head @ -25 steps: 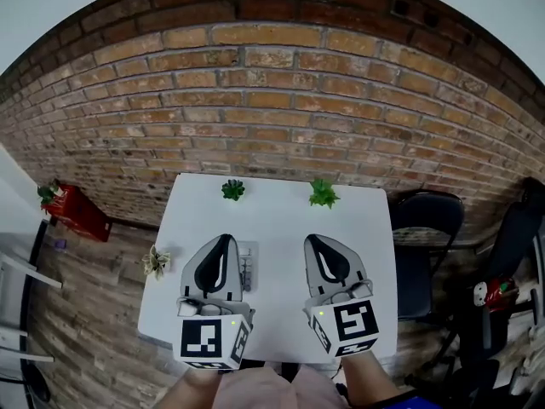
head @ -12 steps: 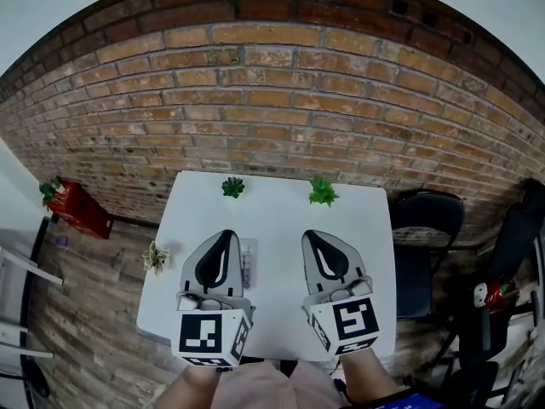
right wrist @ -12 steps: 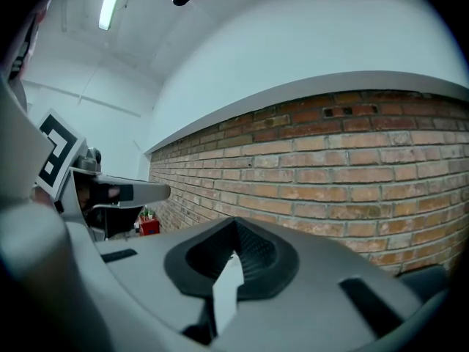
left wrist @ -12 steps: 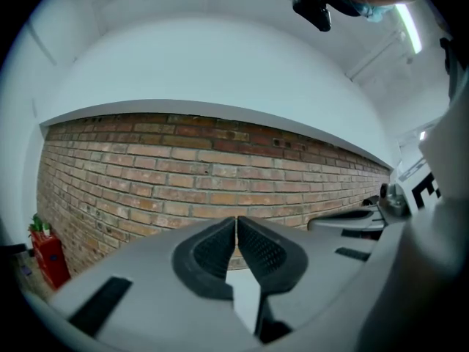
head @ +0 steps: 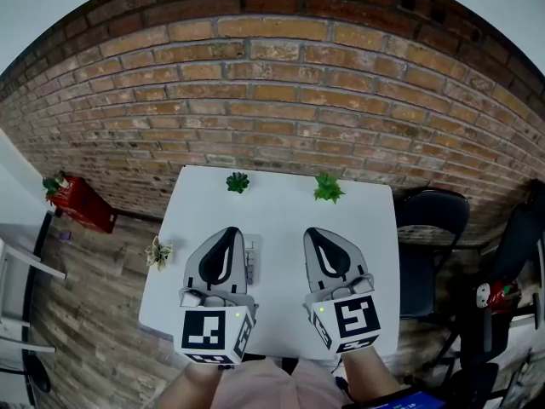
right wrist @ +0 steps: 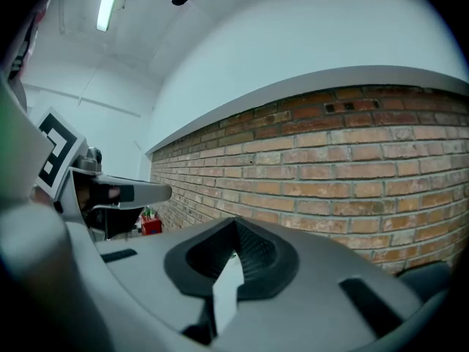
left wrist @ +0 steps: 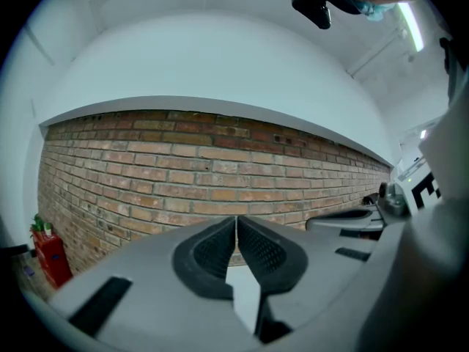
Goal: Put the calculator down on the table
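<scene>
With the left tongs (head: 228, 232) and right tongs (head: 313, 233) pressed together on nothing, the calculator (head: 250, 264), seemingly already on the surface (head: 281, 203), is best left undisturbed.

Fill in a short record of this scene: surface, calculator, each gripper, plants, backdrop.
surface: white table
calculator: lies flat on the table, just right of the left gripper, partly hidden by it; not held
left gripper: above the table, jaws together, nothing between them
right gripper: above the table, jaws together, nothing between them
plants: two small green plants at the table's far edge; a third plant by its left edge
backdrop: brick wall
</scene>
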A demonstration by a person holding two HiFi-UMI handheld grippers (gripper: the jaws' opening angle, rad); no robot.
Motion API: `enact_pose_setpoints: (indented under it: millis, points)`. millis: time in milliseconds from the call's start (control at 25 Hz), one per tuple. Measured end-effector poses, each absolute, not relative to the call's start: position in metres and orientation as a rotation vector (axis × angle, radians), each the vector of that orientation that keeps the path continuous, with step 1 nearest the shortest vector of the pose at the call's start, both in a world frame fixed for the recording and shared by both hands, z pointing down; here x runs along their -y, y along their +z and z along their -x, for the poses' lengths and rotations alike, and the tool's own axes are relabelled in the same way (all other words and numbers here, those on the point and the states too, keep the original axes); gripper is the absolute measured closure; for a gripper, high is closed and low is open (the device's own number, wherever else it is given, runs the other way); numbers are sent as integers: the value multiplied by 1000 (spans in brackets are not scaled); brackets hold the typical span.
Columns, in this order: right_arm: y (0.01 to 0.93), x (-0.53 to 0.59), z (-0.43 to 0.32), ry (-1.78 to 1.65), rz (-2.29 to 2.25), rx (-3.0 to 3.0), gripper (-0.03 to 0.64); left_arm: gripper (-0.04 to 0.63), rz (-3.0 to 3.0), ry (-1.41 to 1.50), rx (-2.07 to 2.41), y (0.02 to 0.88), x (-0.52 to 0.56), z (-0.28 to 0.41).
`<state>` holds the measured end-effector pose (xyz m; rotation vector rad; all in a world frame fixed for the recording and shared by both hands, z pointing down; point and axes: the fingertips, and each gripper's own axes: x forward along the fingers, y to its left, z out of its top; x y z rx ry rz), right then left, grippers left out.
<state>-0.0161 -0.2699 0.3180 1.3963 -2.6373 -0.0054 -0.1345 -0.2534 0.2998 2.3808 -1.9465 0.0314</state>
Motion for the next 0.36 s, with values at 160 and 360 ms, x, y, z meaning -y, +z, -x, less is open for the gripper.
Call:
enact_pose_setpoints:
  millis: [160, 360]
  points:
    - [318, 271, 17, -5, -1391, 2637, 618, 577, -2384, 38, 1947, 301, 255, 134]
    - [320, 270, 18, -6, -1385, 2636, 617, 577, -2381, 41, 1940, 304, 255, 133]
